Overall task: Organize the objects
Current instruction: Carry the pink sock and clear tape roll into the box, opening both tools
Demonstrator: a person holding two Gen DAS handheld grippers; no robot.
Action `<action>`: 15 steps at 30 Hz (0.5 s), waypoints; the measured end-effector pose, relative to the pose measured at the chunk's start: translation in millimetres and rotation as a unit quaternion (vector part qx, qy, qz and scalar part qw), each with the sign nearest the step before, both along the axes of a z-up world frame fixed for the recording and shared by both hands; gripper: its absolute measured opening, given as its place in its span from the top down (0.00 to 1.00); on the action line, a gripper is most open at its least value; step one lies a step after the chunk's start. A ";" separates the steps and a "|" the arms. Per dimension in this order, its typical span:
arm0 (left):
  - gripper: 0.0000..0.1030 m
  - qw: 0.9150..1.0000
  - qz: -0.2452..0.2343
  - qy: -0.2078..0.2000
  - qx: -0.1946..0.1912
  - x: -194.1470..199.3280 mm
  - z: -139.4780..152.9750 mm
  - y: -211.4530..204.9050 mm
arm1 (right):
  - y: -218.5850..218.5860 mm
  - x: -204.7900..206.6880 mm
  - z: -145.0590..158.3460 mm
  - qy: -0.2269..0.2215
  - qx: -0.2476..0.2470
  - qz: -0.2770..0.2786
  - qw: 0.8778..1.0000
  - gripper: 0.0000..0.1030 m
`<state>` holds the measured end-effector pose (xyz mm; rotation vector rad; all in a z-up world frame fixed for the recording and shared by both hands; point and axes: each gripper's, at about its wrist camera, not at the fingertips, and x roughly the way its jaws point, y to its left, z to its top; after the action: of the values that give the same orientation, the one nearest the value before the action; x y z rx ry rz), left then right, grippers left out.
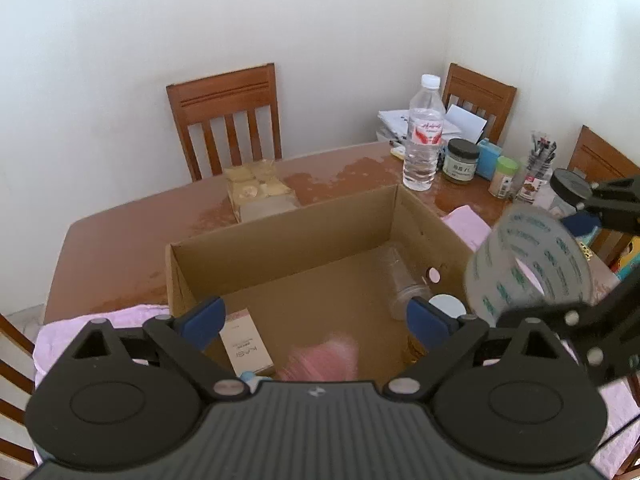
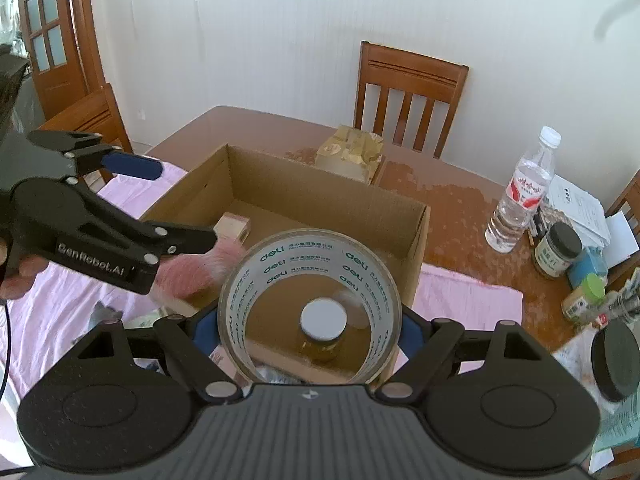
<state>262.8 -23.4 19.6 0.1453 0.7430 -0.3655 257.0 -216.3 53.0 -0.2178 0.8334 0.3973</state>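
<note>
An open cardboard box (image 1: 280,236) stands on the table; it also shows in the right wrist view (image 2: 320,188). My left gripper (image 1: 316,318) is open over the box's near side, and a blurred pink object (image 1: 324,360) is in the box below it. Inside lie a small beige carton (image 1: 246,344), a clear jar (image 1: 404,280) on its side and a white-lidded jar (image 2: 323,326). My right gripper (image 2: 310,334) is shut on a roll of clear tape (image 2: 310,308), held over the box's right edge; the roll also shows in the left wrist view (image 1: 528,264).
A pink cloth (image 2: 468,292) lies under the box. A taped parcel (image 1: 260,192) sits behind it. At the right stand a water bottle (image 1: 424,136), a dark-lidded jar (image 1: 462,160), a green-capped bottle (image 1: 505,176) and a pen holder (image 1: 538,168). Wooden chairs (image 1: 228,120) surround the table.
</note>
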 end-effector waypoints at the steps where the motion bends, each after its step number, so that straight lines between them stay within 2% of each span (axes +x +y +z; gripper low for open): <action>1: 0.05 1.000 0.001 0.003 -0.005 0.6 -1.0 2.6 | 0.1 3.9 0.1 0.000 0.000 0.002 1.000 0.15; 15: 0.01 0.998 0.061 0.016 0.005 -11.9 -8.0 27.6 | 28.9 76.1 -16.6 0.008 -0.010 0.037 0.999 0.15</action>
<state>250.9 4.2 11.6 0.1041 0.7822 -0.2488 333.0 -187.4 36.4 -0.2637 0.8476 0.4605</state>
